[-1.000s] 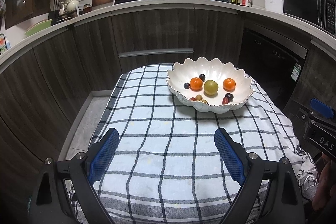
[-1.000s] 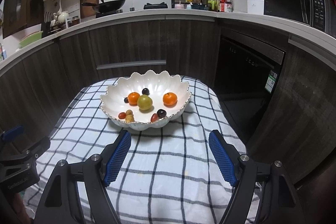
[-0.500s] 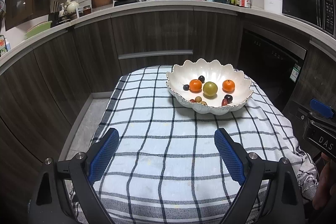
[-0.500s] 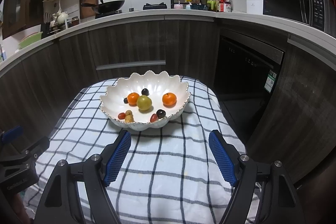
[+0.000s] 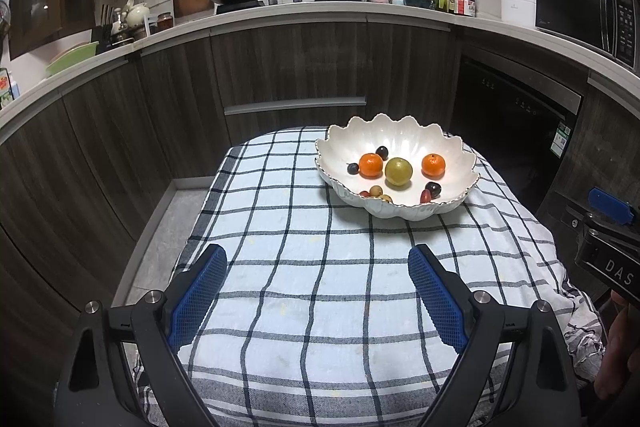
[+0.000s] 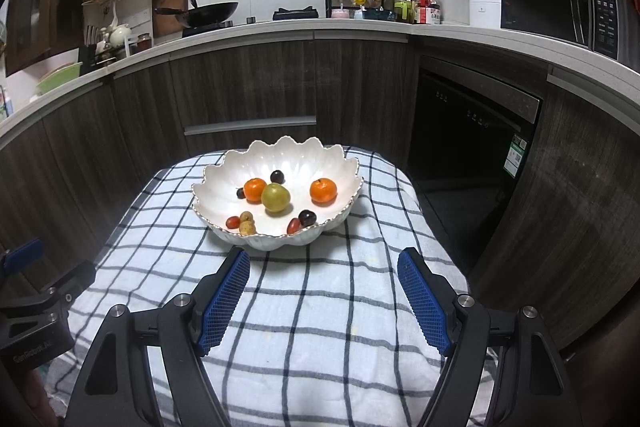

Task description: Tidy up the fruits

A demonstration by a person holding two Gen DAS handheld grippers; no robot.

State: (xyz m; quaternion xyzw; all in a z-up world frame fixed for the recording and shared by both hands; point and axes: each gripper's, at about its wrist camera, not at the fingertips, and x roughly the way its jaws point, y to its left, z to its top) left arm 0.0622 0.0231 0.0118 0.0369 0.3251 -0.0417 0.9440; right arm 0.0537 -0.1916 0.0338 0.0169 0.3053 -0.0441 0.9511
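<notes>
A white scalloped bowl stands on a table covered by a blue-and-black checked cloth, toward the far end of the table. All the fruit lies inside the bowl. In the right wrist view a yellow-green fruit sits at the centre, with one orange touching it at 10 o'clock and a second orange apart from it at 3 o'clock. A dark grape lies at 12 o'clock of the green fruit, and a smaller dark one just left of the first orange. Near the front rim, at 7 o'clock, lie a small red fruit and two small tan fruits close together; at 5 o'clock a red fruit touches a dark plum

The right gripper hovers above the cloth at 6 o'clock of the bowl, its blue pads apart and nothing between them. The left gripper hovers above the cloth at 7 o'clock of the bowl, pads wide apart, also holding nothing. No fruit lies on the cloth within view
</notes>
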